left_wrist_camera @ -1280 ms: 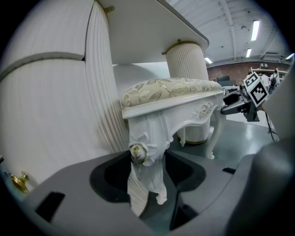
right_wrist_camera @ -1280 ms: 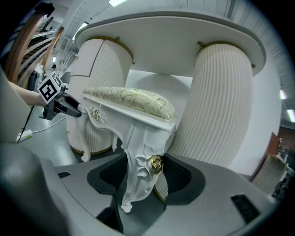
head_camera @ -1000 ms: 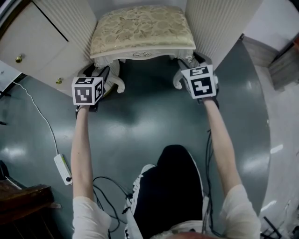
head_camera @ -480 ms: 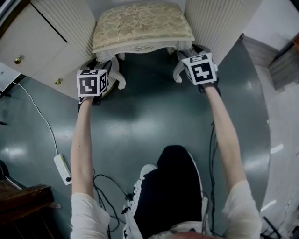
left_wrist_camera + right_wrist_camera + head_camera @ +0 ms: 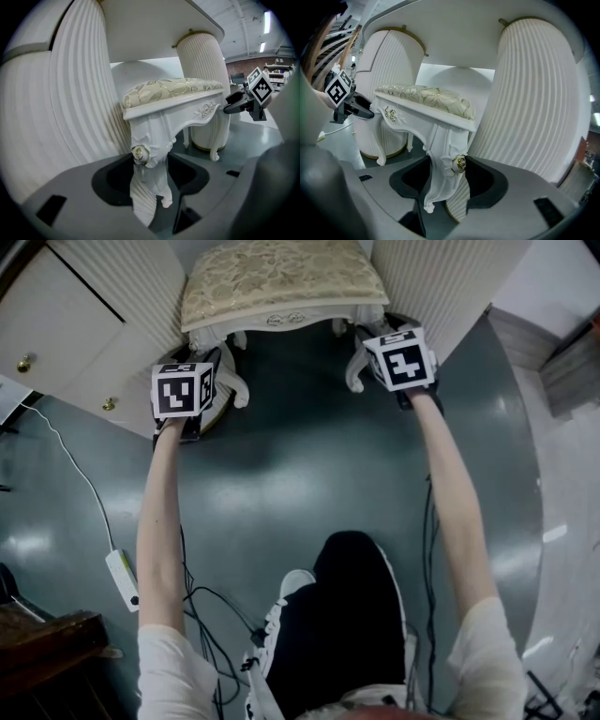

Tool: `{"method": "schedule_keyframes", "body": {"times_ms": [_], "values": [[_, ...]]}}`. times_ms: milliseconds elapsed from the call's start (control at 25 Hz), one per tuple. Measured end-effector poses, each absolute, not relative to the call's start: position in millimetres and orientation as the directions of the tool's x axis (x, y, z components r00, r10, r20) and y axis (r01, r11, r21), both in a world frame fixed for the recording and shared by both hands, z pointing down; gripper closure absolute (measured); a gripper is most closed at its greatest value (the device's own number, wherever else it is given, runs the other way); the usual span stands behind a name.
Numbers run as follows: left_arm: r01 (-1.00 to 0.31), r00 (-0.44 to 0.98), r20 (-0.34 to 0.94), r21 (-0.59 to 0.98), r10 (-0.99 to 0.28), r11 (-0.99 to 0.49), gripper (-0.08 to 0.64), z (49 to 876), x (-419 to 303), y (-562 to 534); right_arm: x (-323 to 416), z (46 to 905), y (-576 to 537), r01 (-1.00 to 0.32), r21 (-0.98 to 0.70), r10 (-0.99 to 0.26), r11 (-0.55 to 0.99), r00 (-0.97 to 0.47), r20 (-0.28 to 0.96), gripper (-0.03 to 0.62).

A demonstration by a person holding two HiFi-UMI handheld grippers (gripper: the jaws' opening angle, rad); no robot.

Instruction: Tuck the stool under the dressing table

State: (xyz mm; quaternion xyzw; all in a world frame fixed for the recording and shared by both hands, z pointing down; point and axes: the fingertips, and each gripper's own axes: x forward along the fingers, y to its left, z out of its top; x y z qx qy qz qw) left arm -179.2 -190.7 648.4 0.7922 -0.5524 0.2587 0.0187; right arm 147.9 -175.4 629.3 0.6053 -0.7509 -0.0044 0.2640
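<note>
**Both tools grip the stool's front legs at the mouth of the dressing table.**

Nearest, the person's two forearms stretch forward over the grey floor (image 5: 281,474). The left tool (image 5: 150,178) is clamped on the stool's front-left leg (image 5: 146,161), at the height of its carved rose. The right tool (image 5: 443,176) is clamped the same way on the front-right leg (image 5: 440,154). Beyond them the stool (image 5: 277,277) stands upright on the floor in the gap between the two ribbed pedestals of the dressing table (image 5: 112,287). Its patterned cushion is level and the tabletop overhangs it, while the held legs are at the pedestals' front edges.
</note>
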Motion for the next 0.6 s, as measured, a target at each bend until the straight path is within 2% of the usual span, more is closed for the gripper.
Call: {"method": "schedule_keyframes", "body": {"times_ms": [320,600], "values": [[-0.884,0.221,0.404,-0.301,-0.887,-0.357,0.331,647.6,-180.6,-185.6,146.4,627.9,-167.1,-0.909,0.325,-0.908,0.26,-0.115,0.404,0.357],[-0.882,0.228,0.391,-0.305,-0.892,-0.359,0.33,645.8,-179.3,-187.9,160.7,620.9,-175.2,-0.901,0.379,-0.931,0.213,-0.07,0.357,0.357]]}}
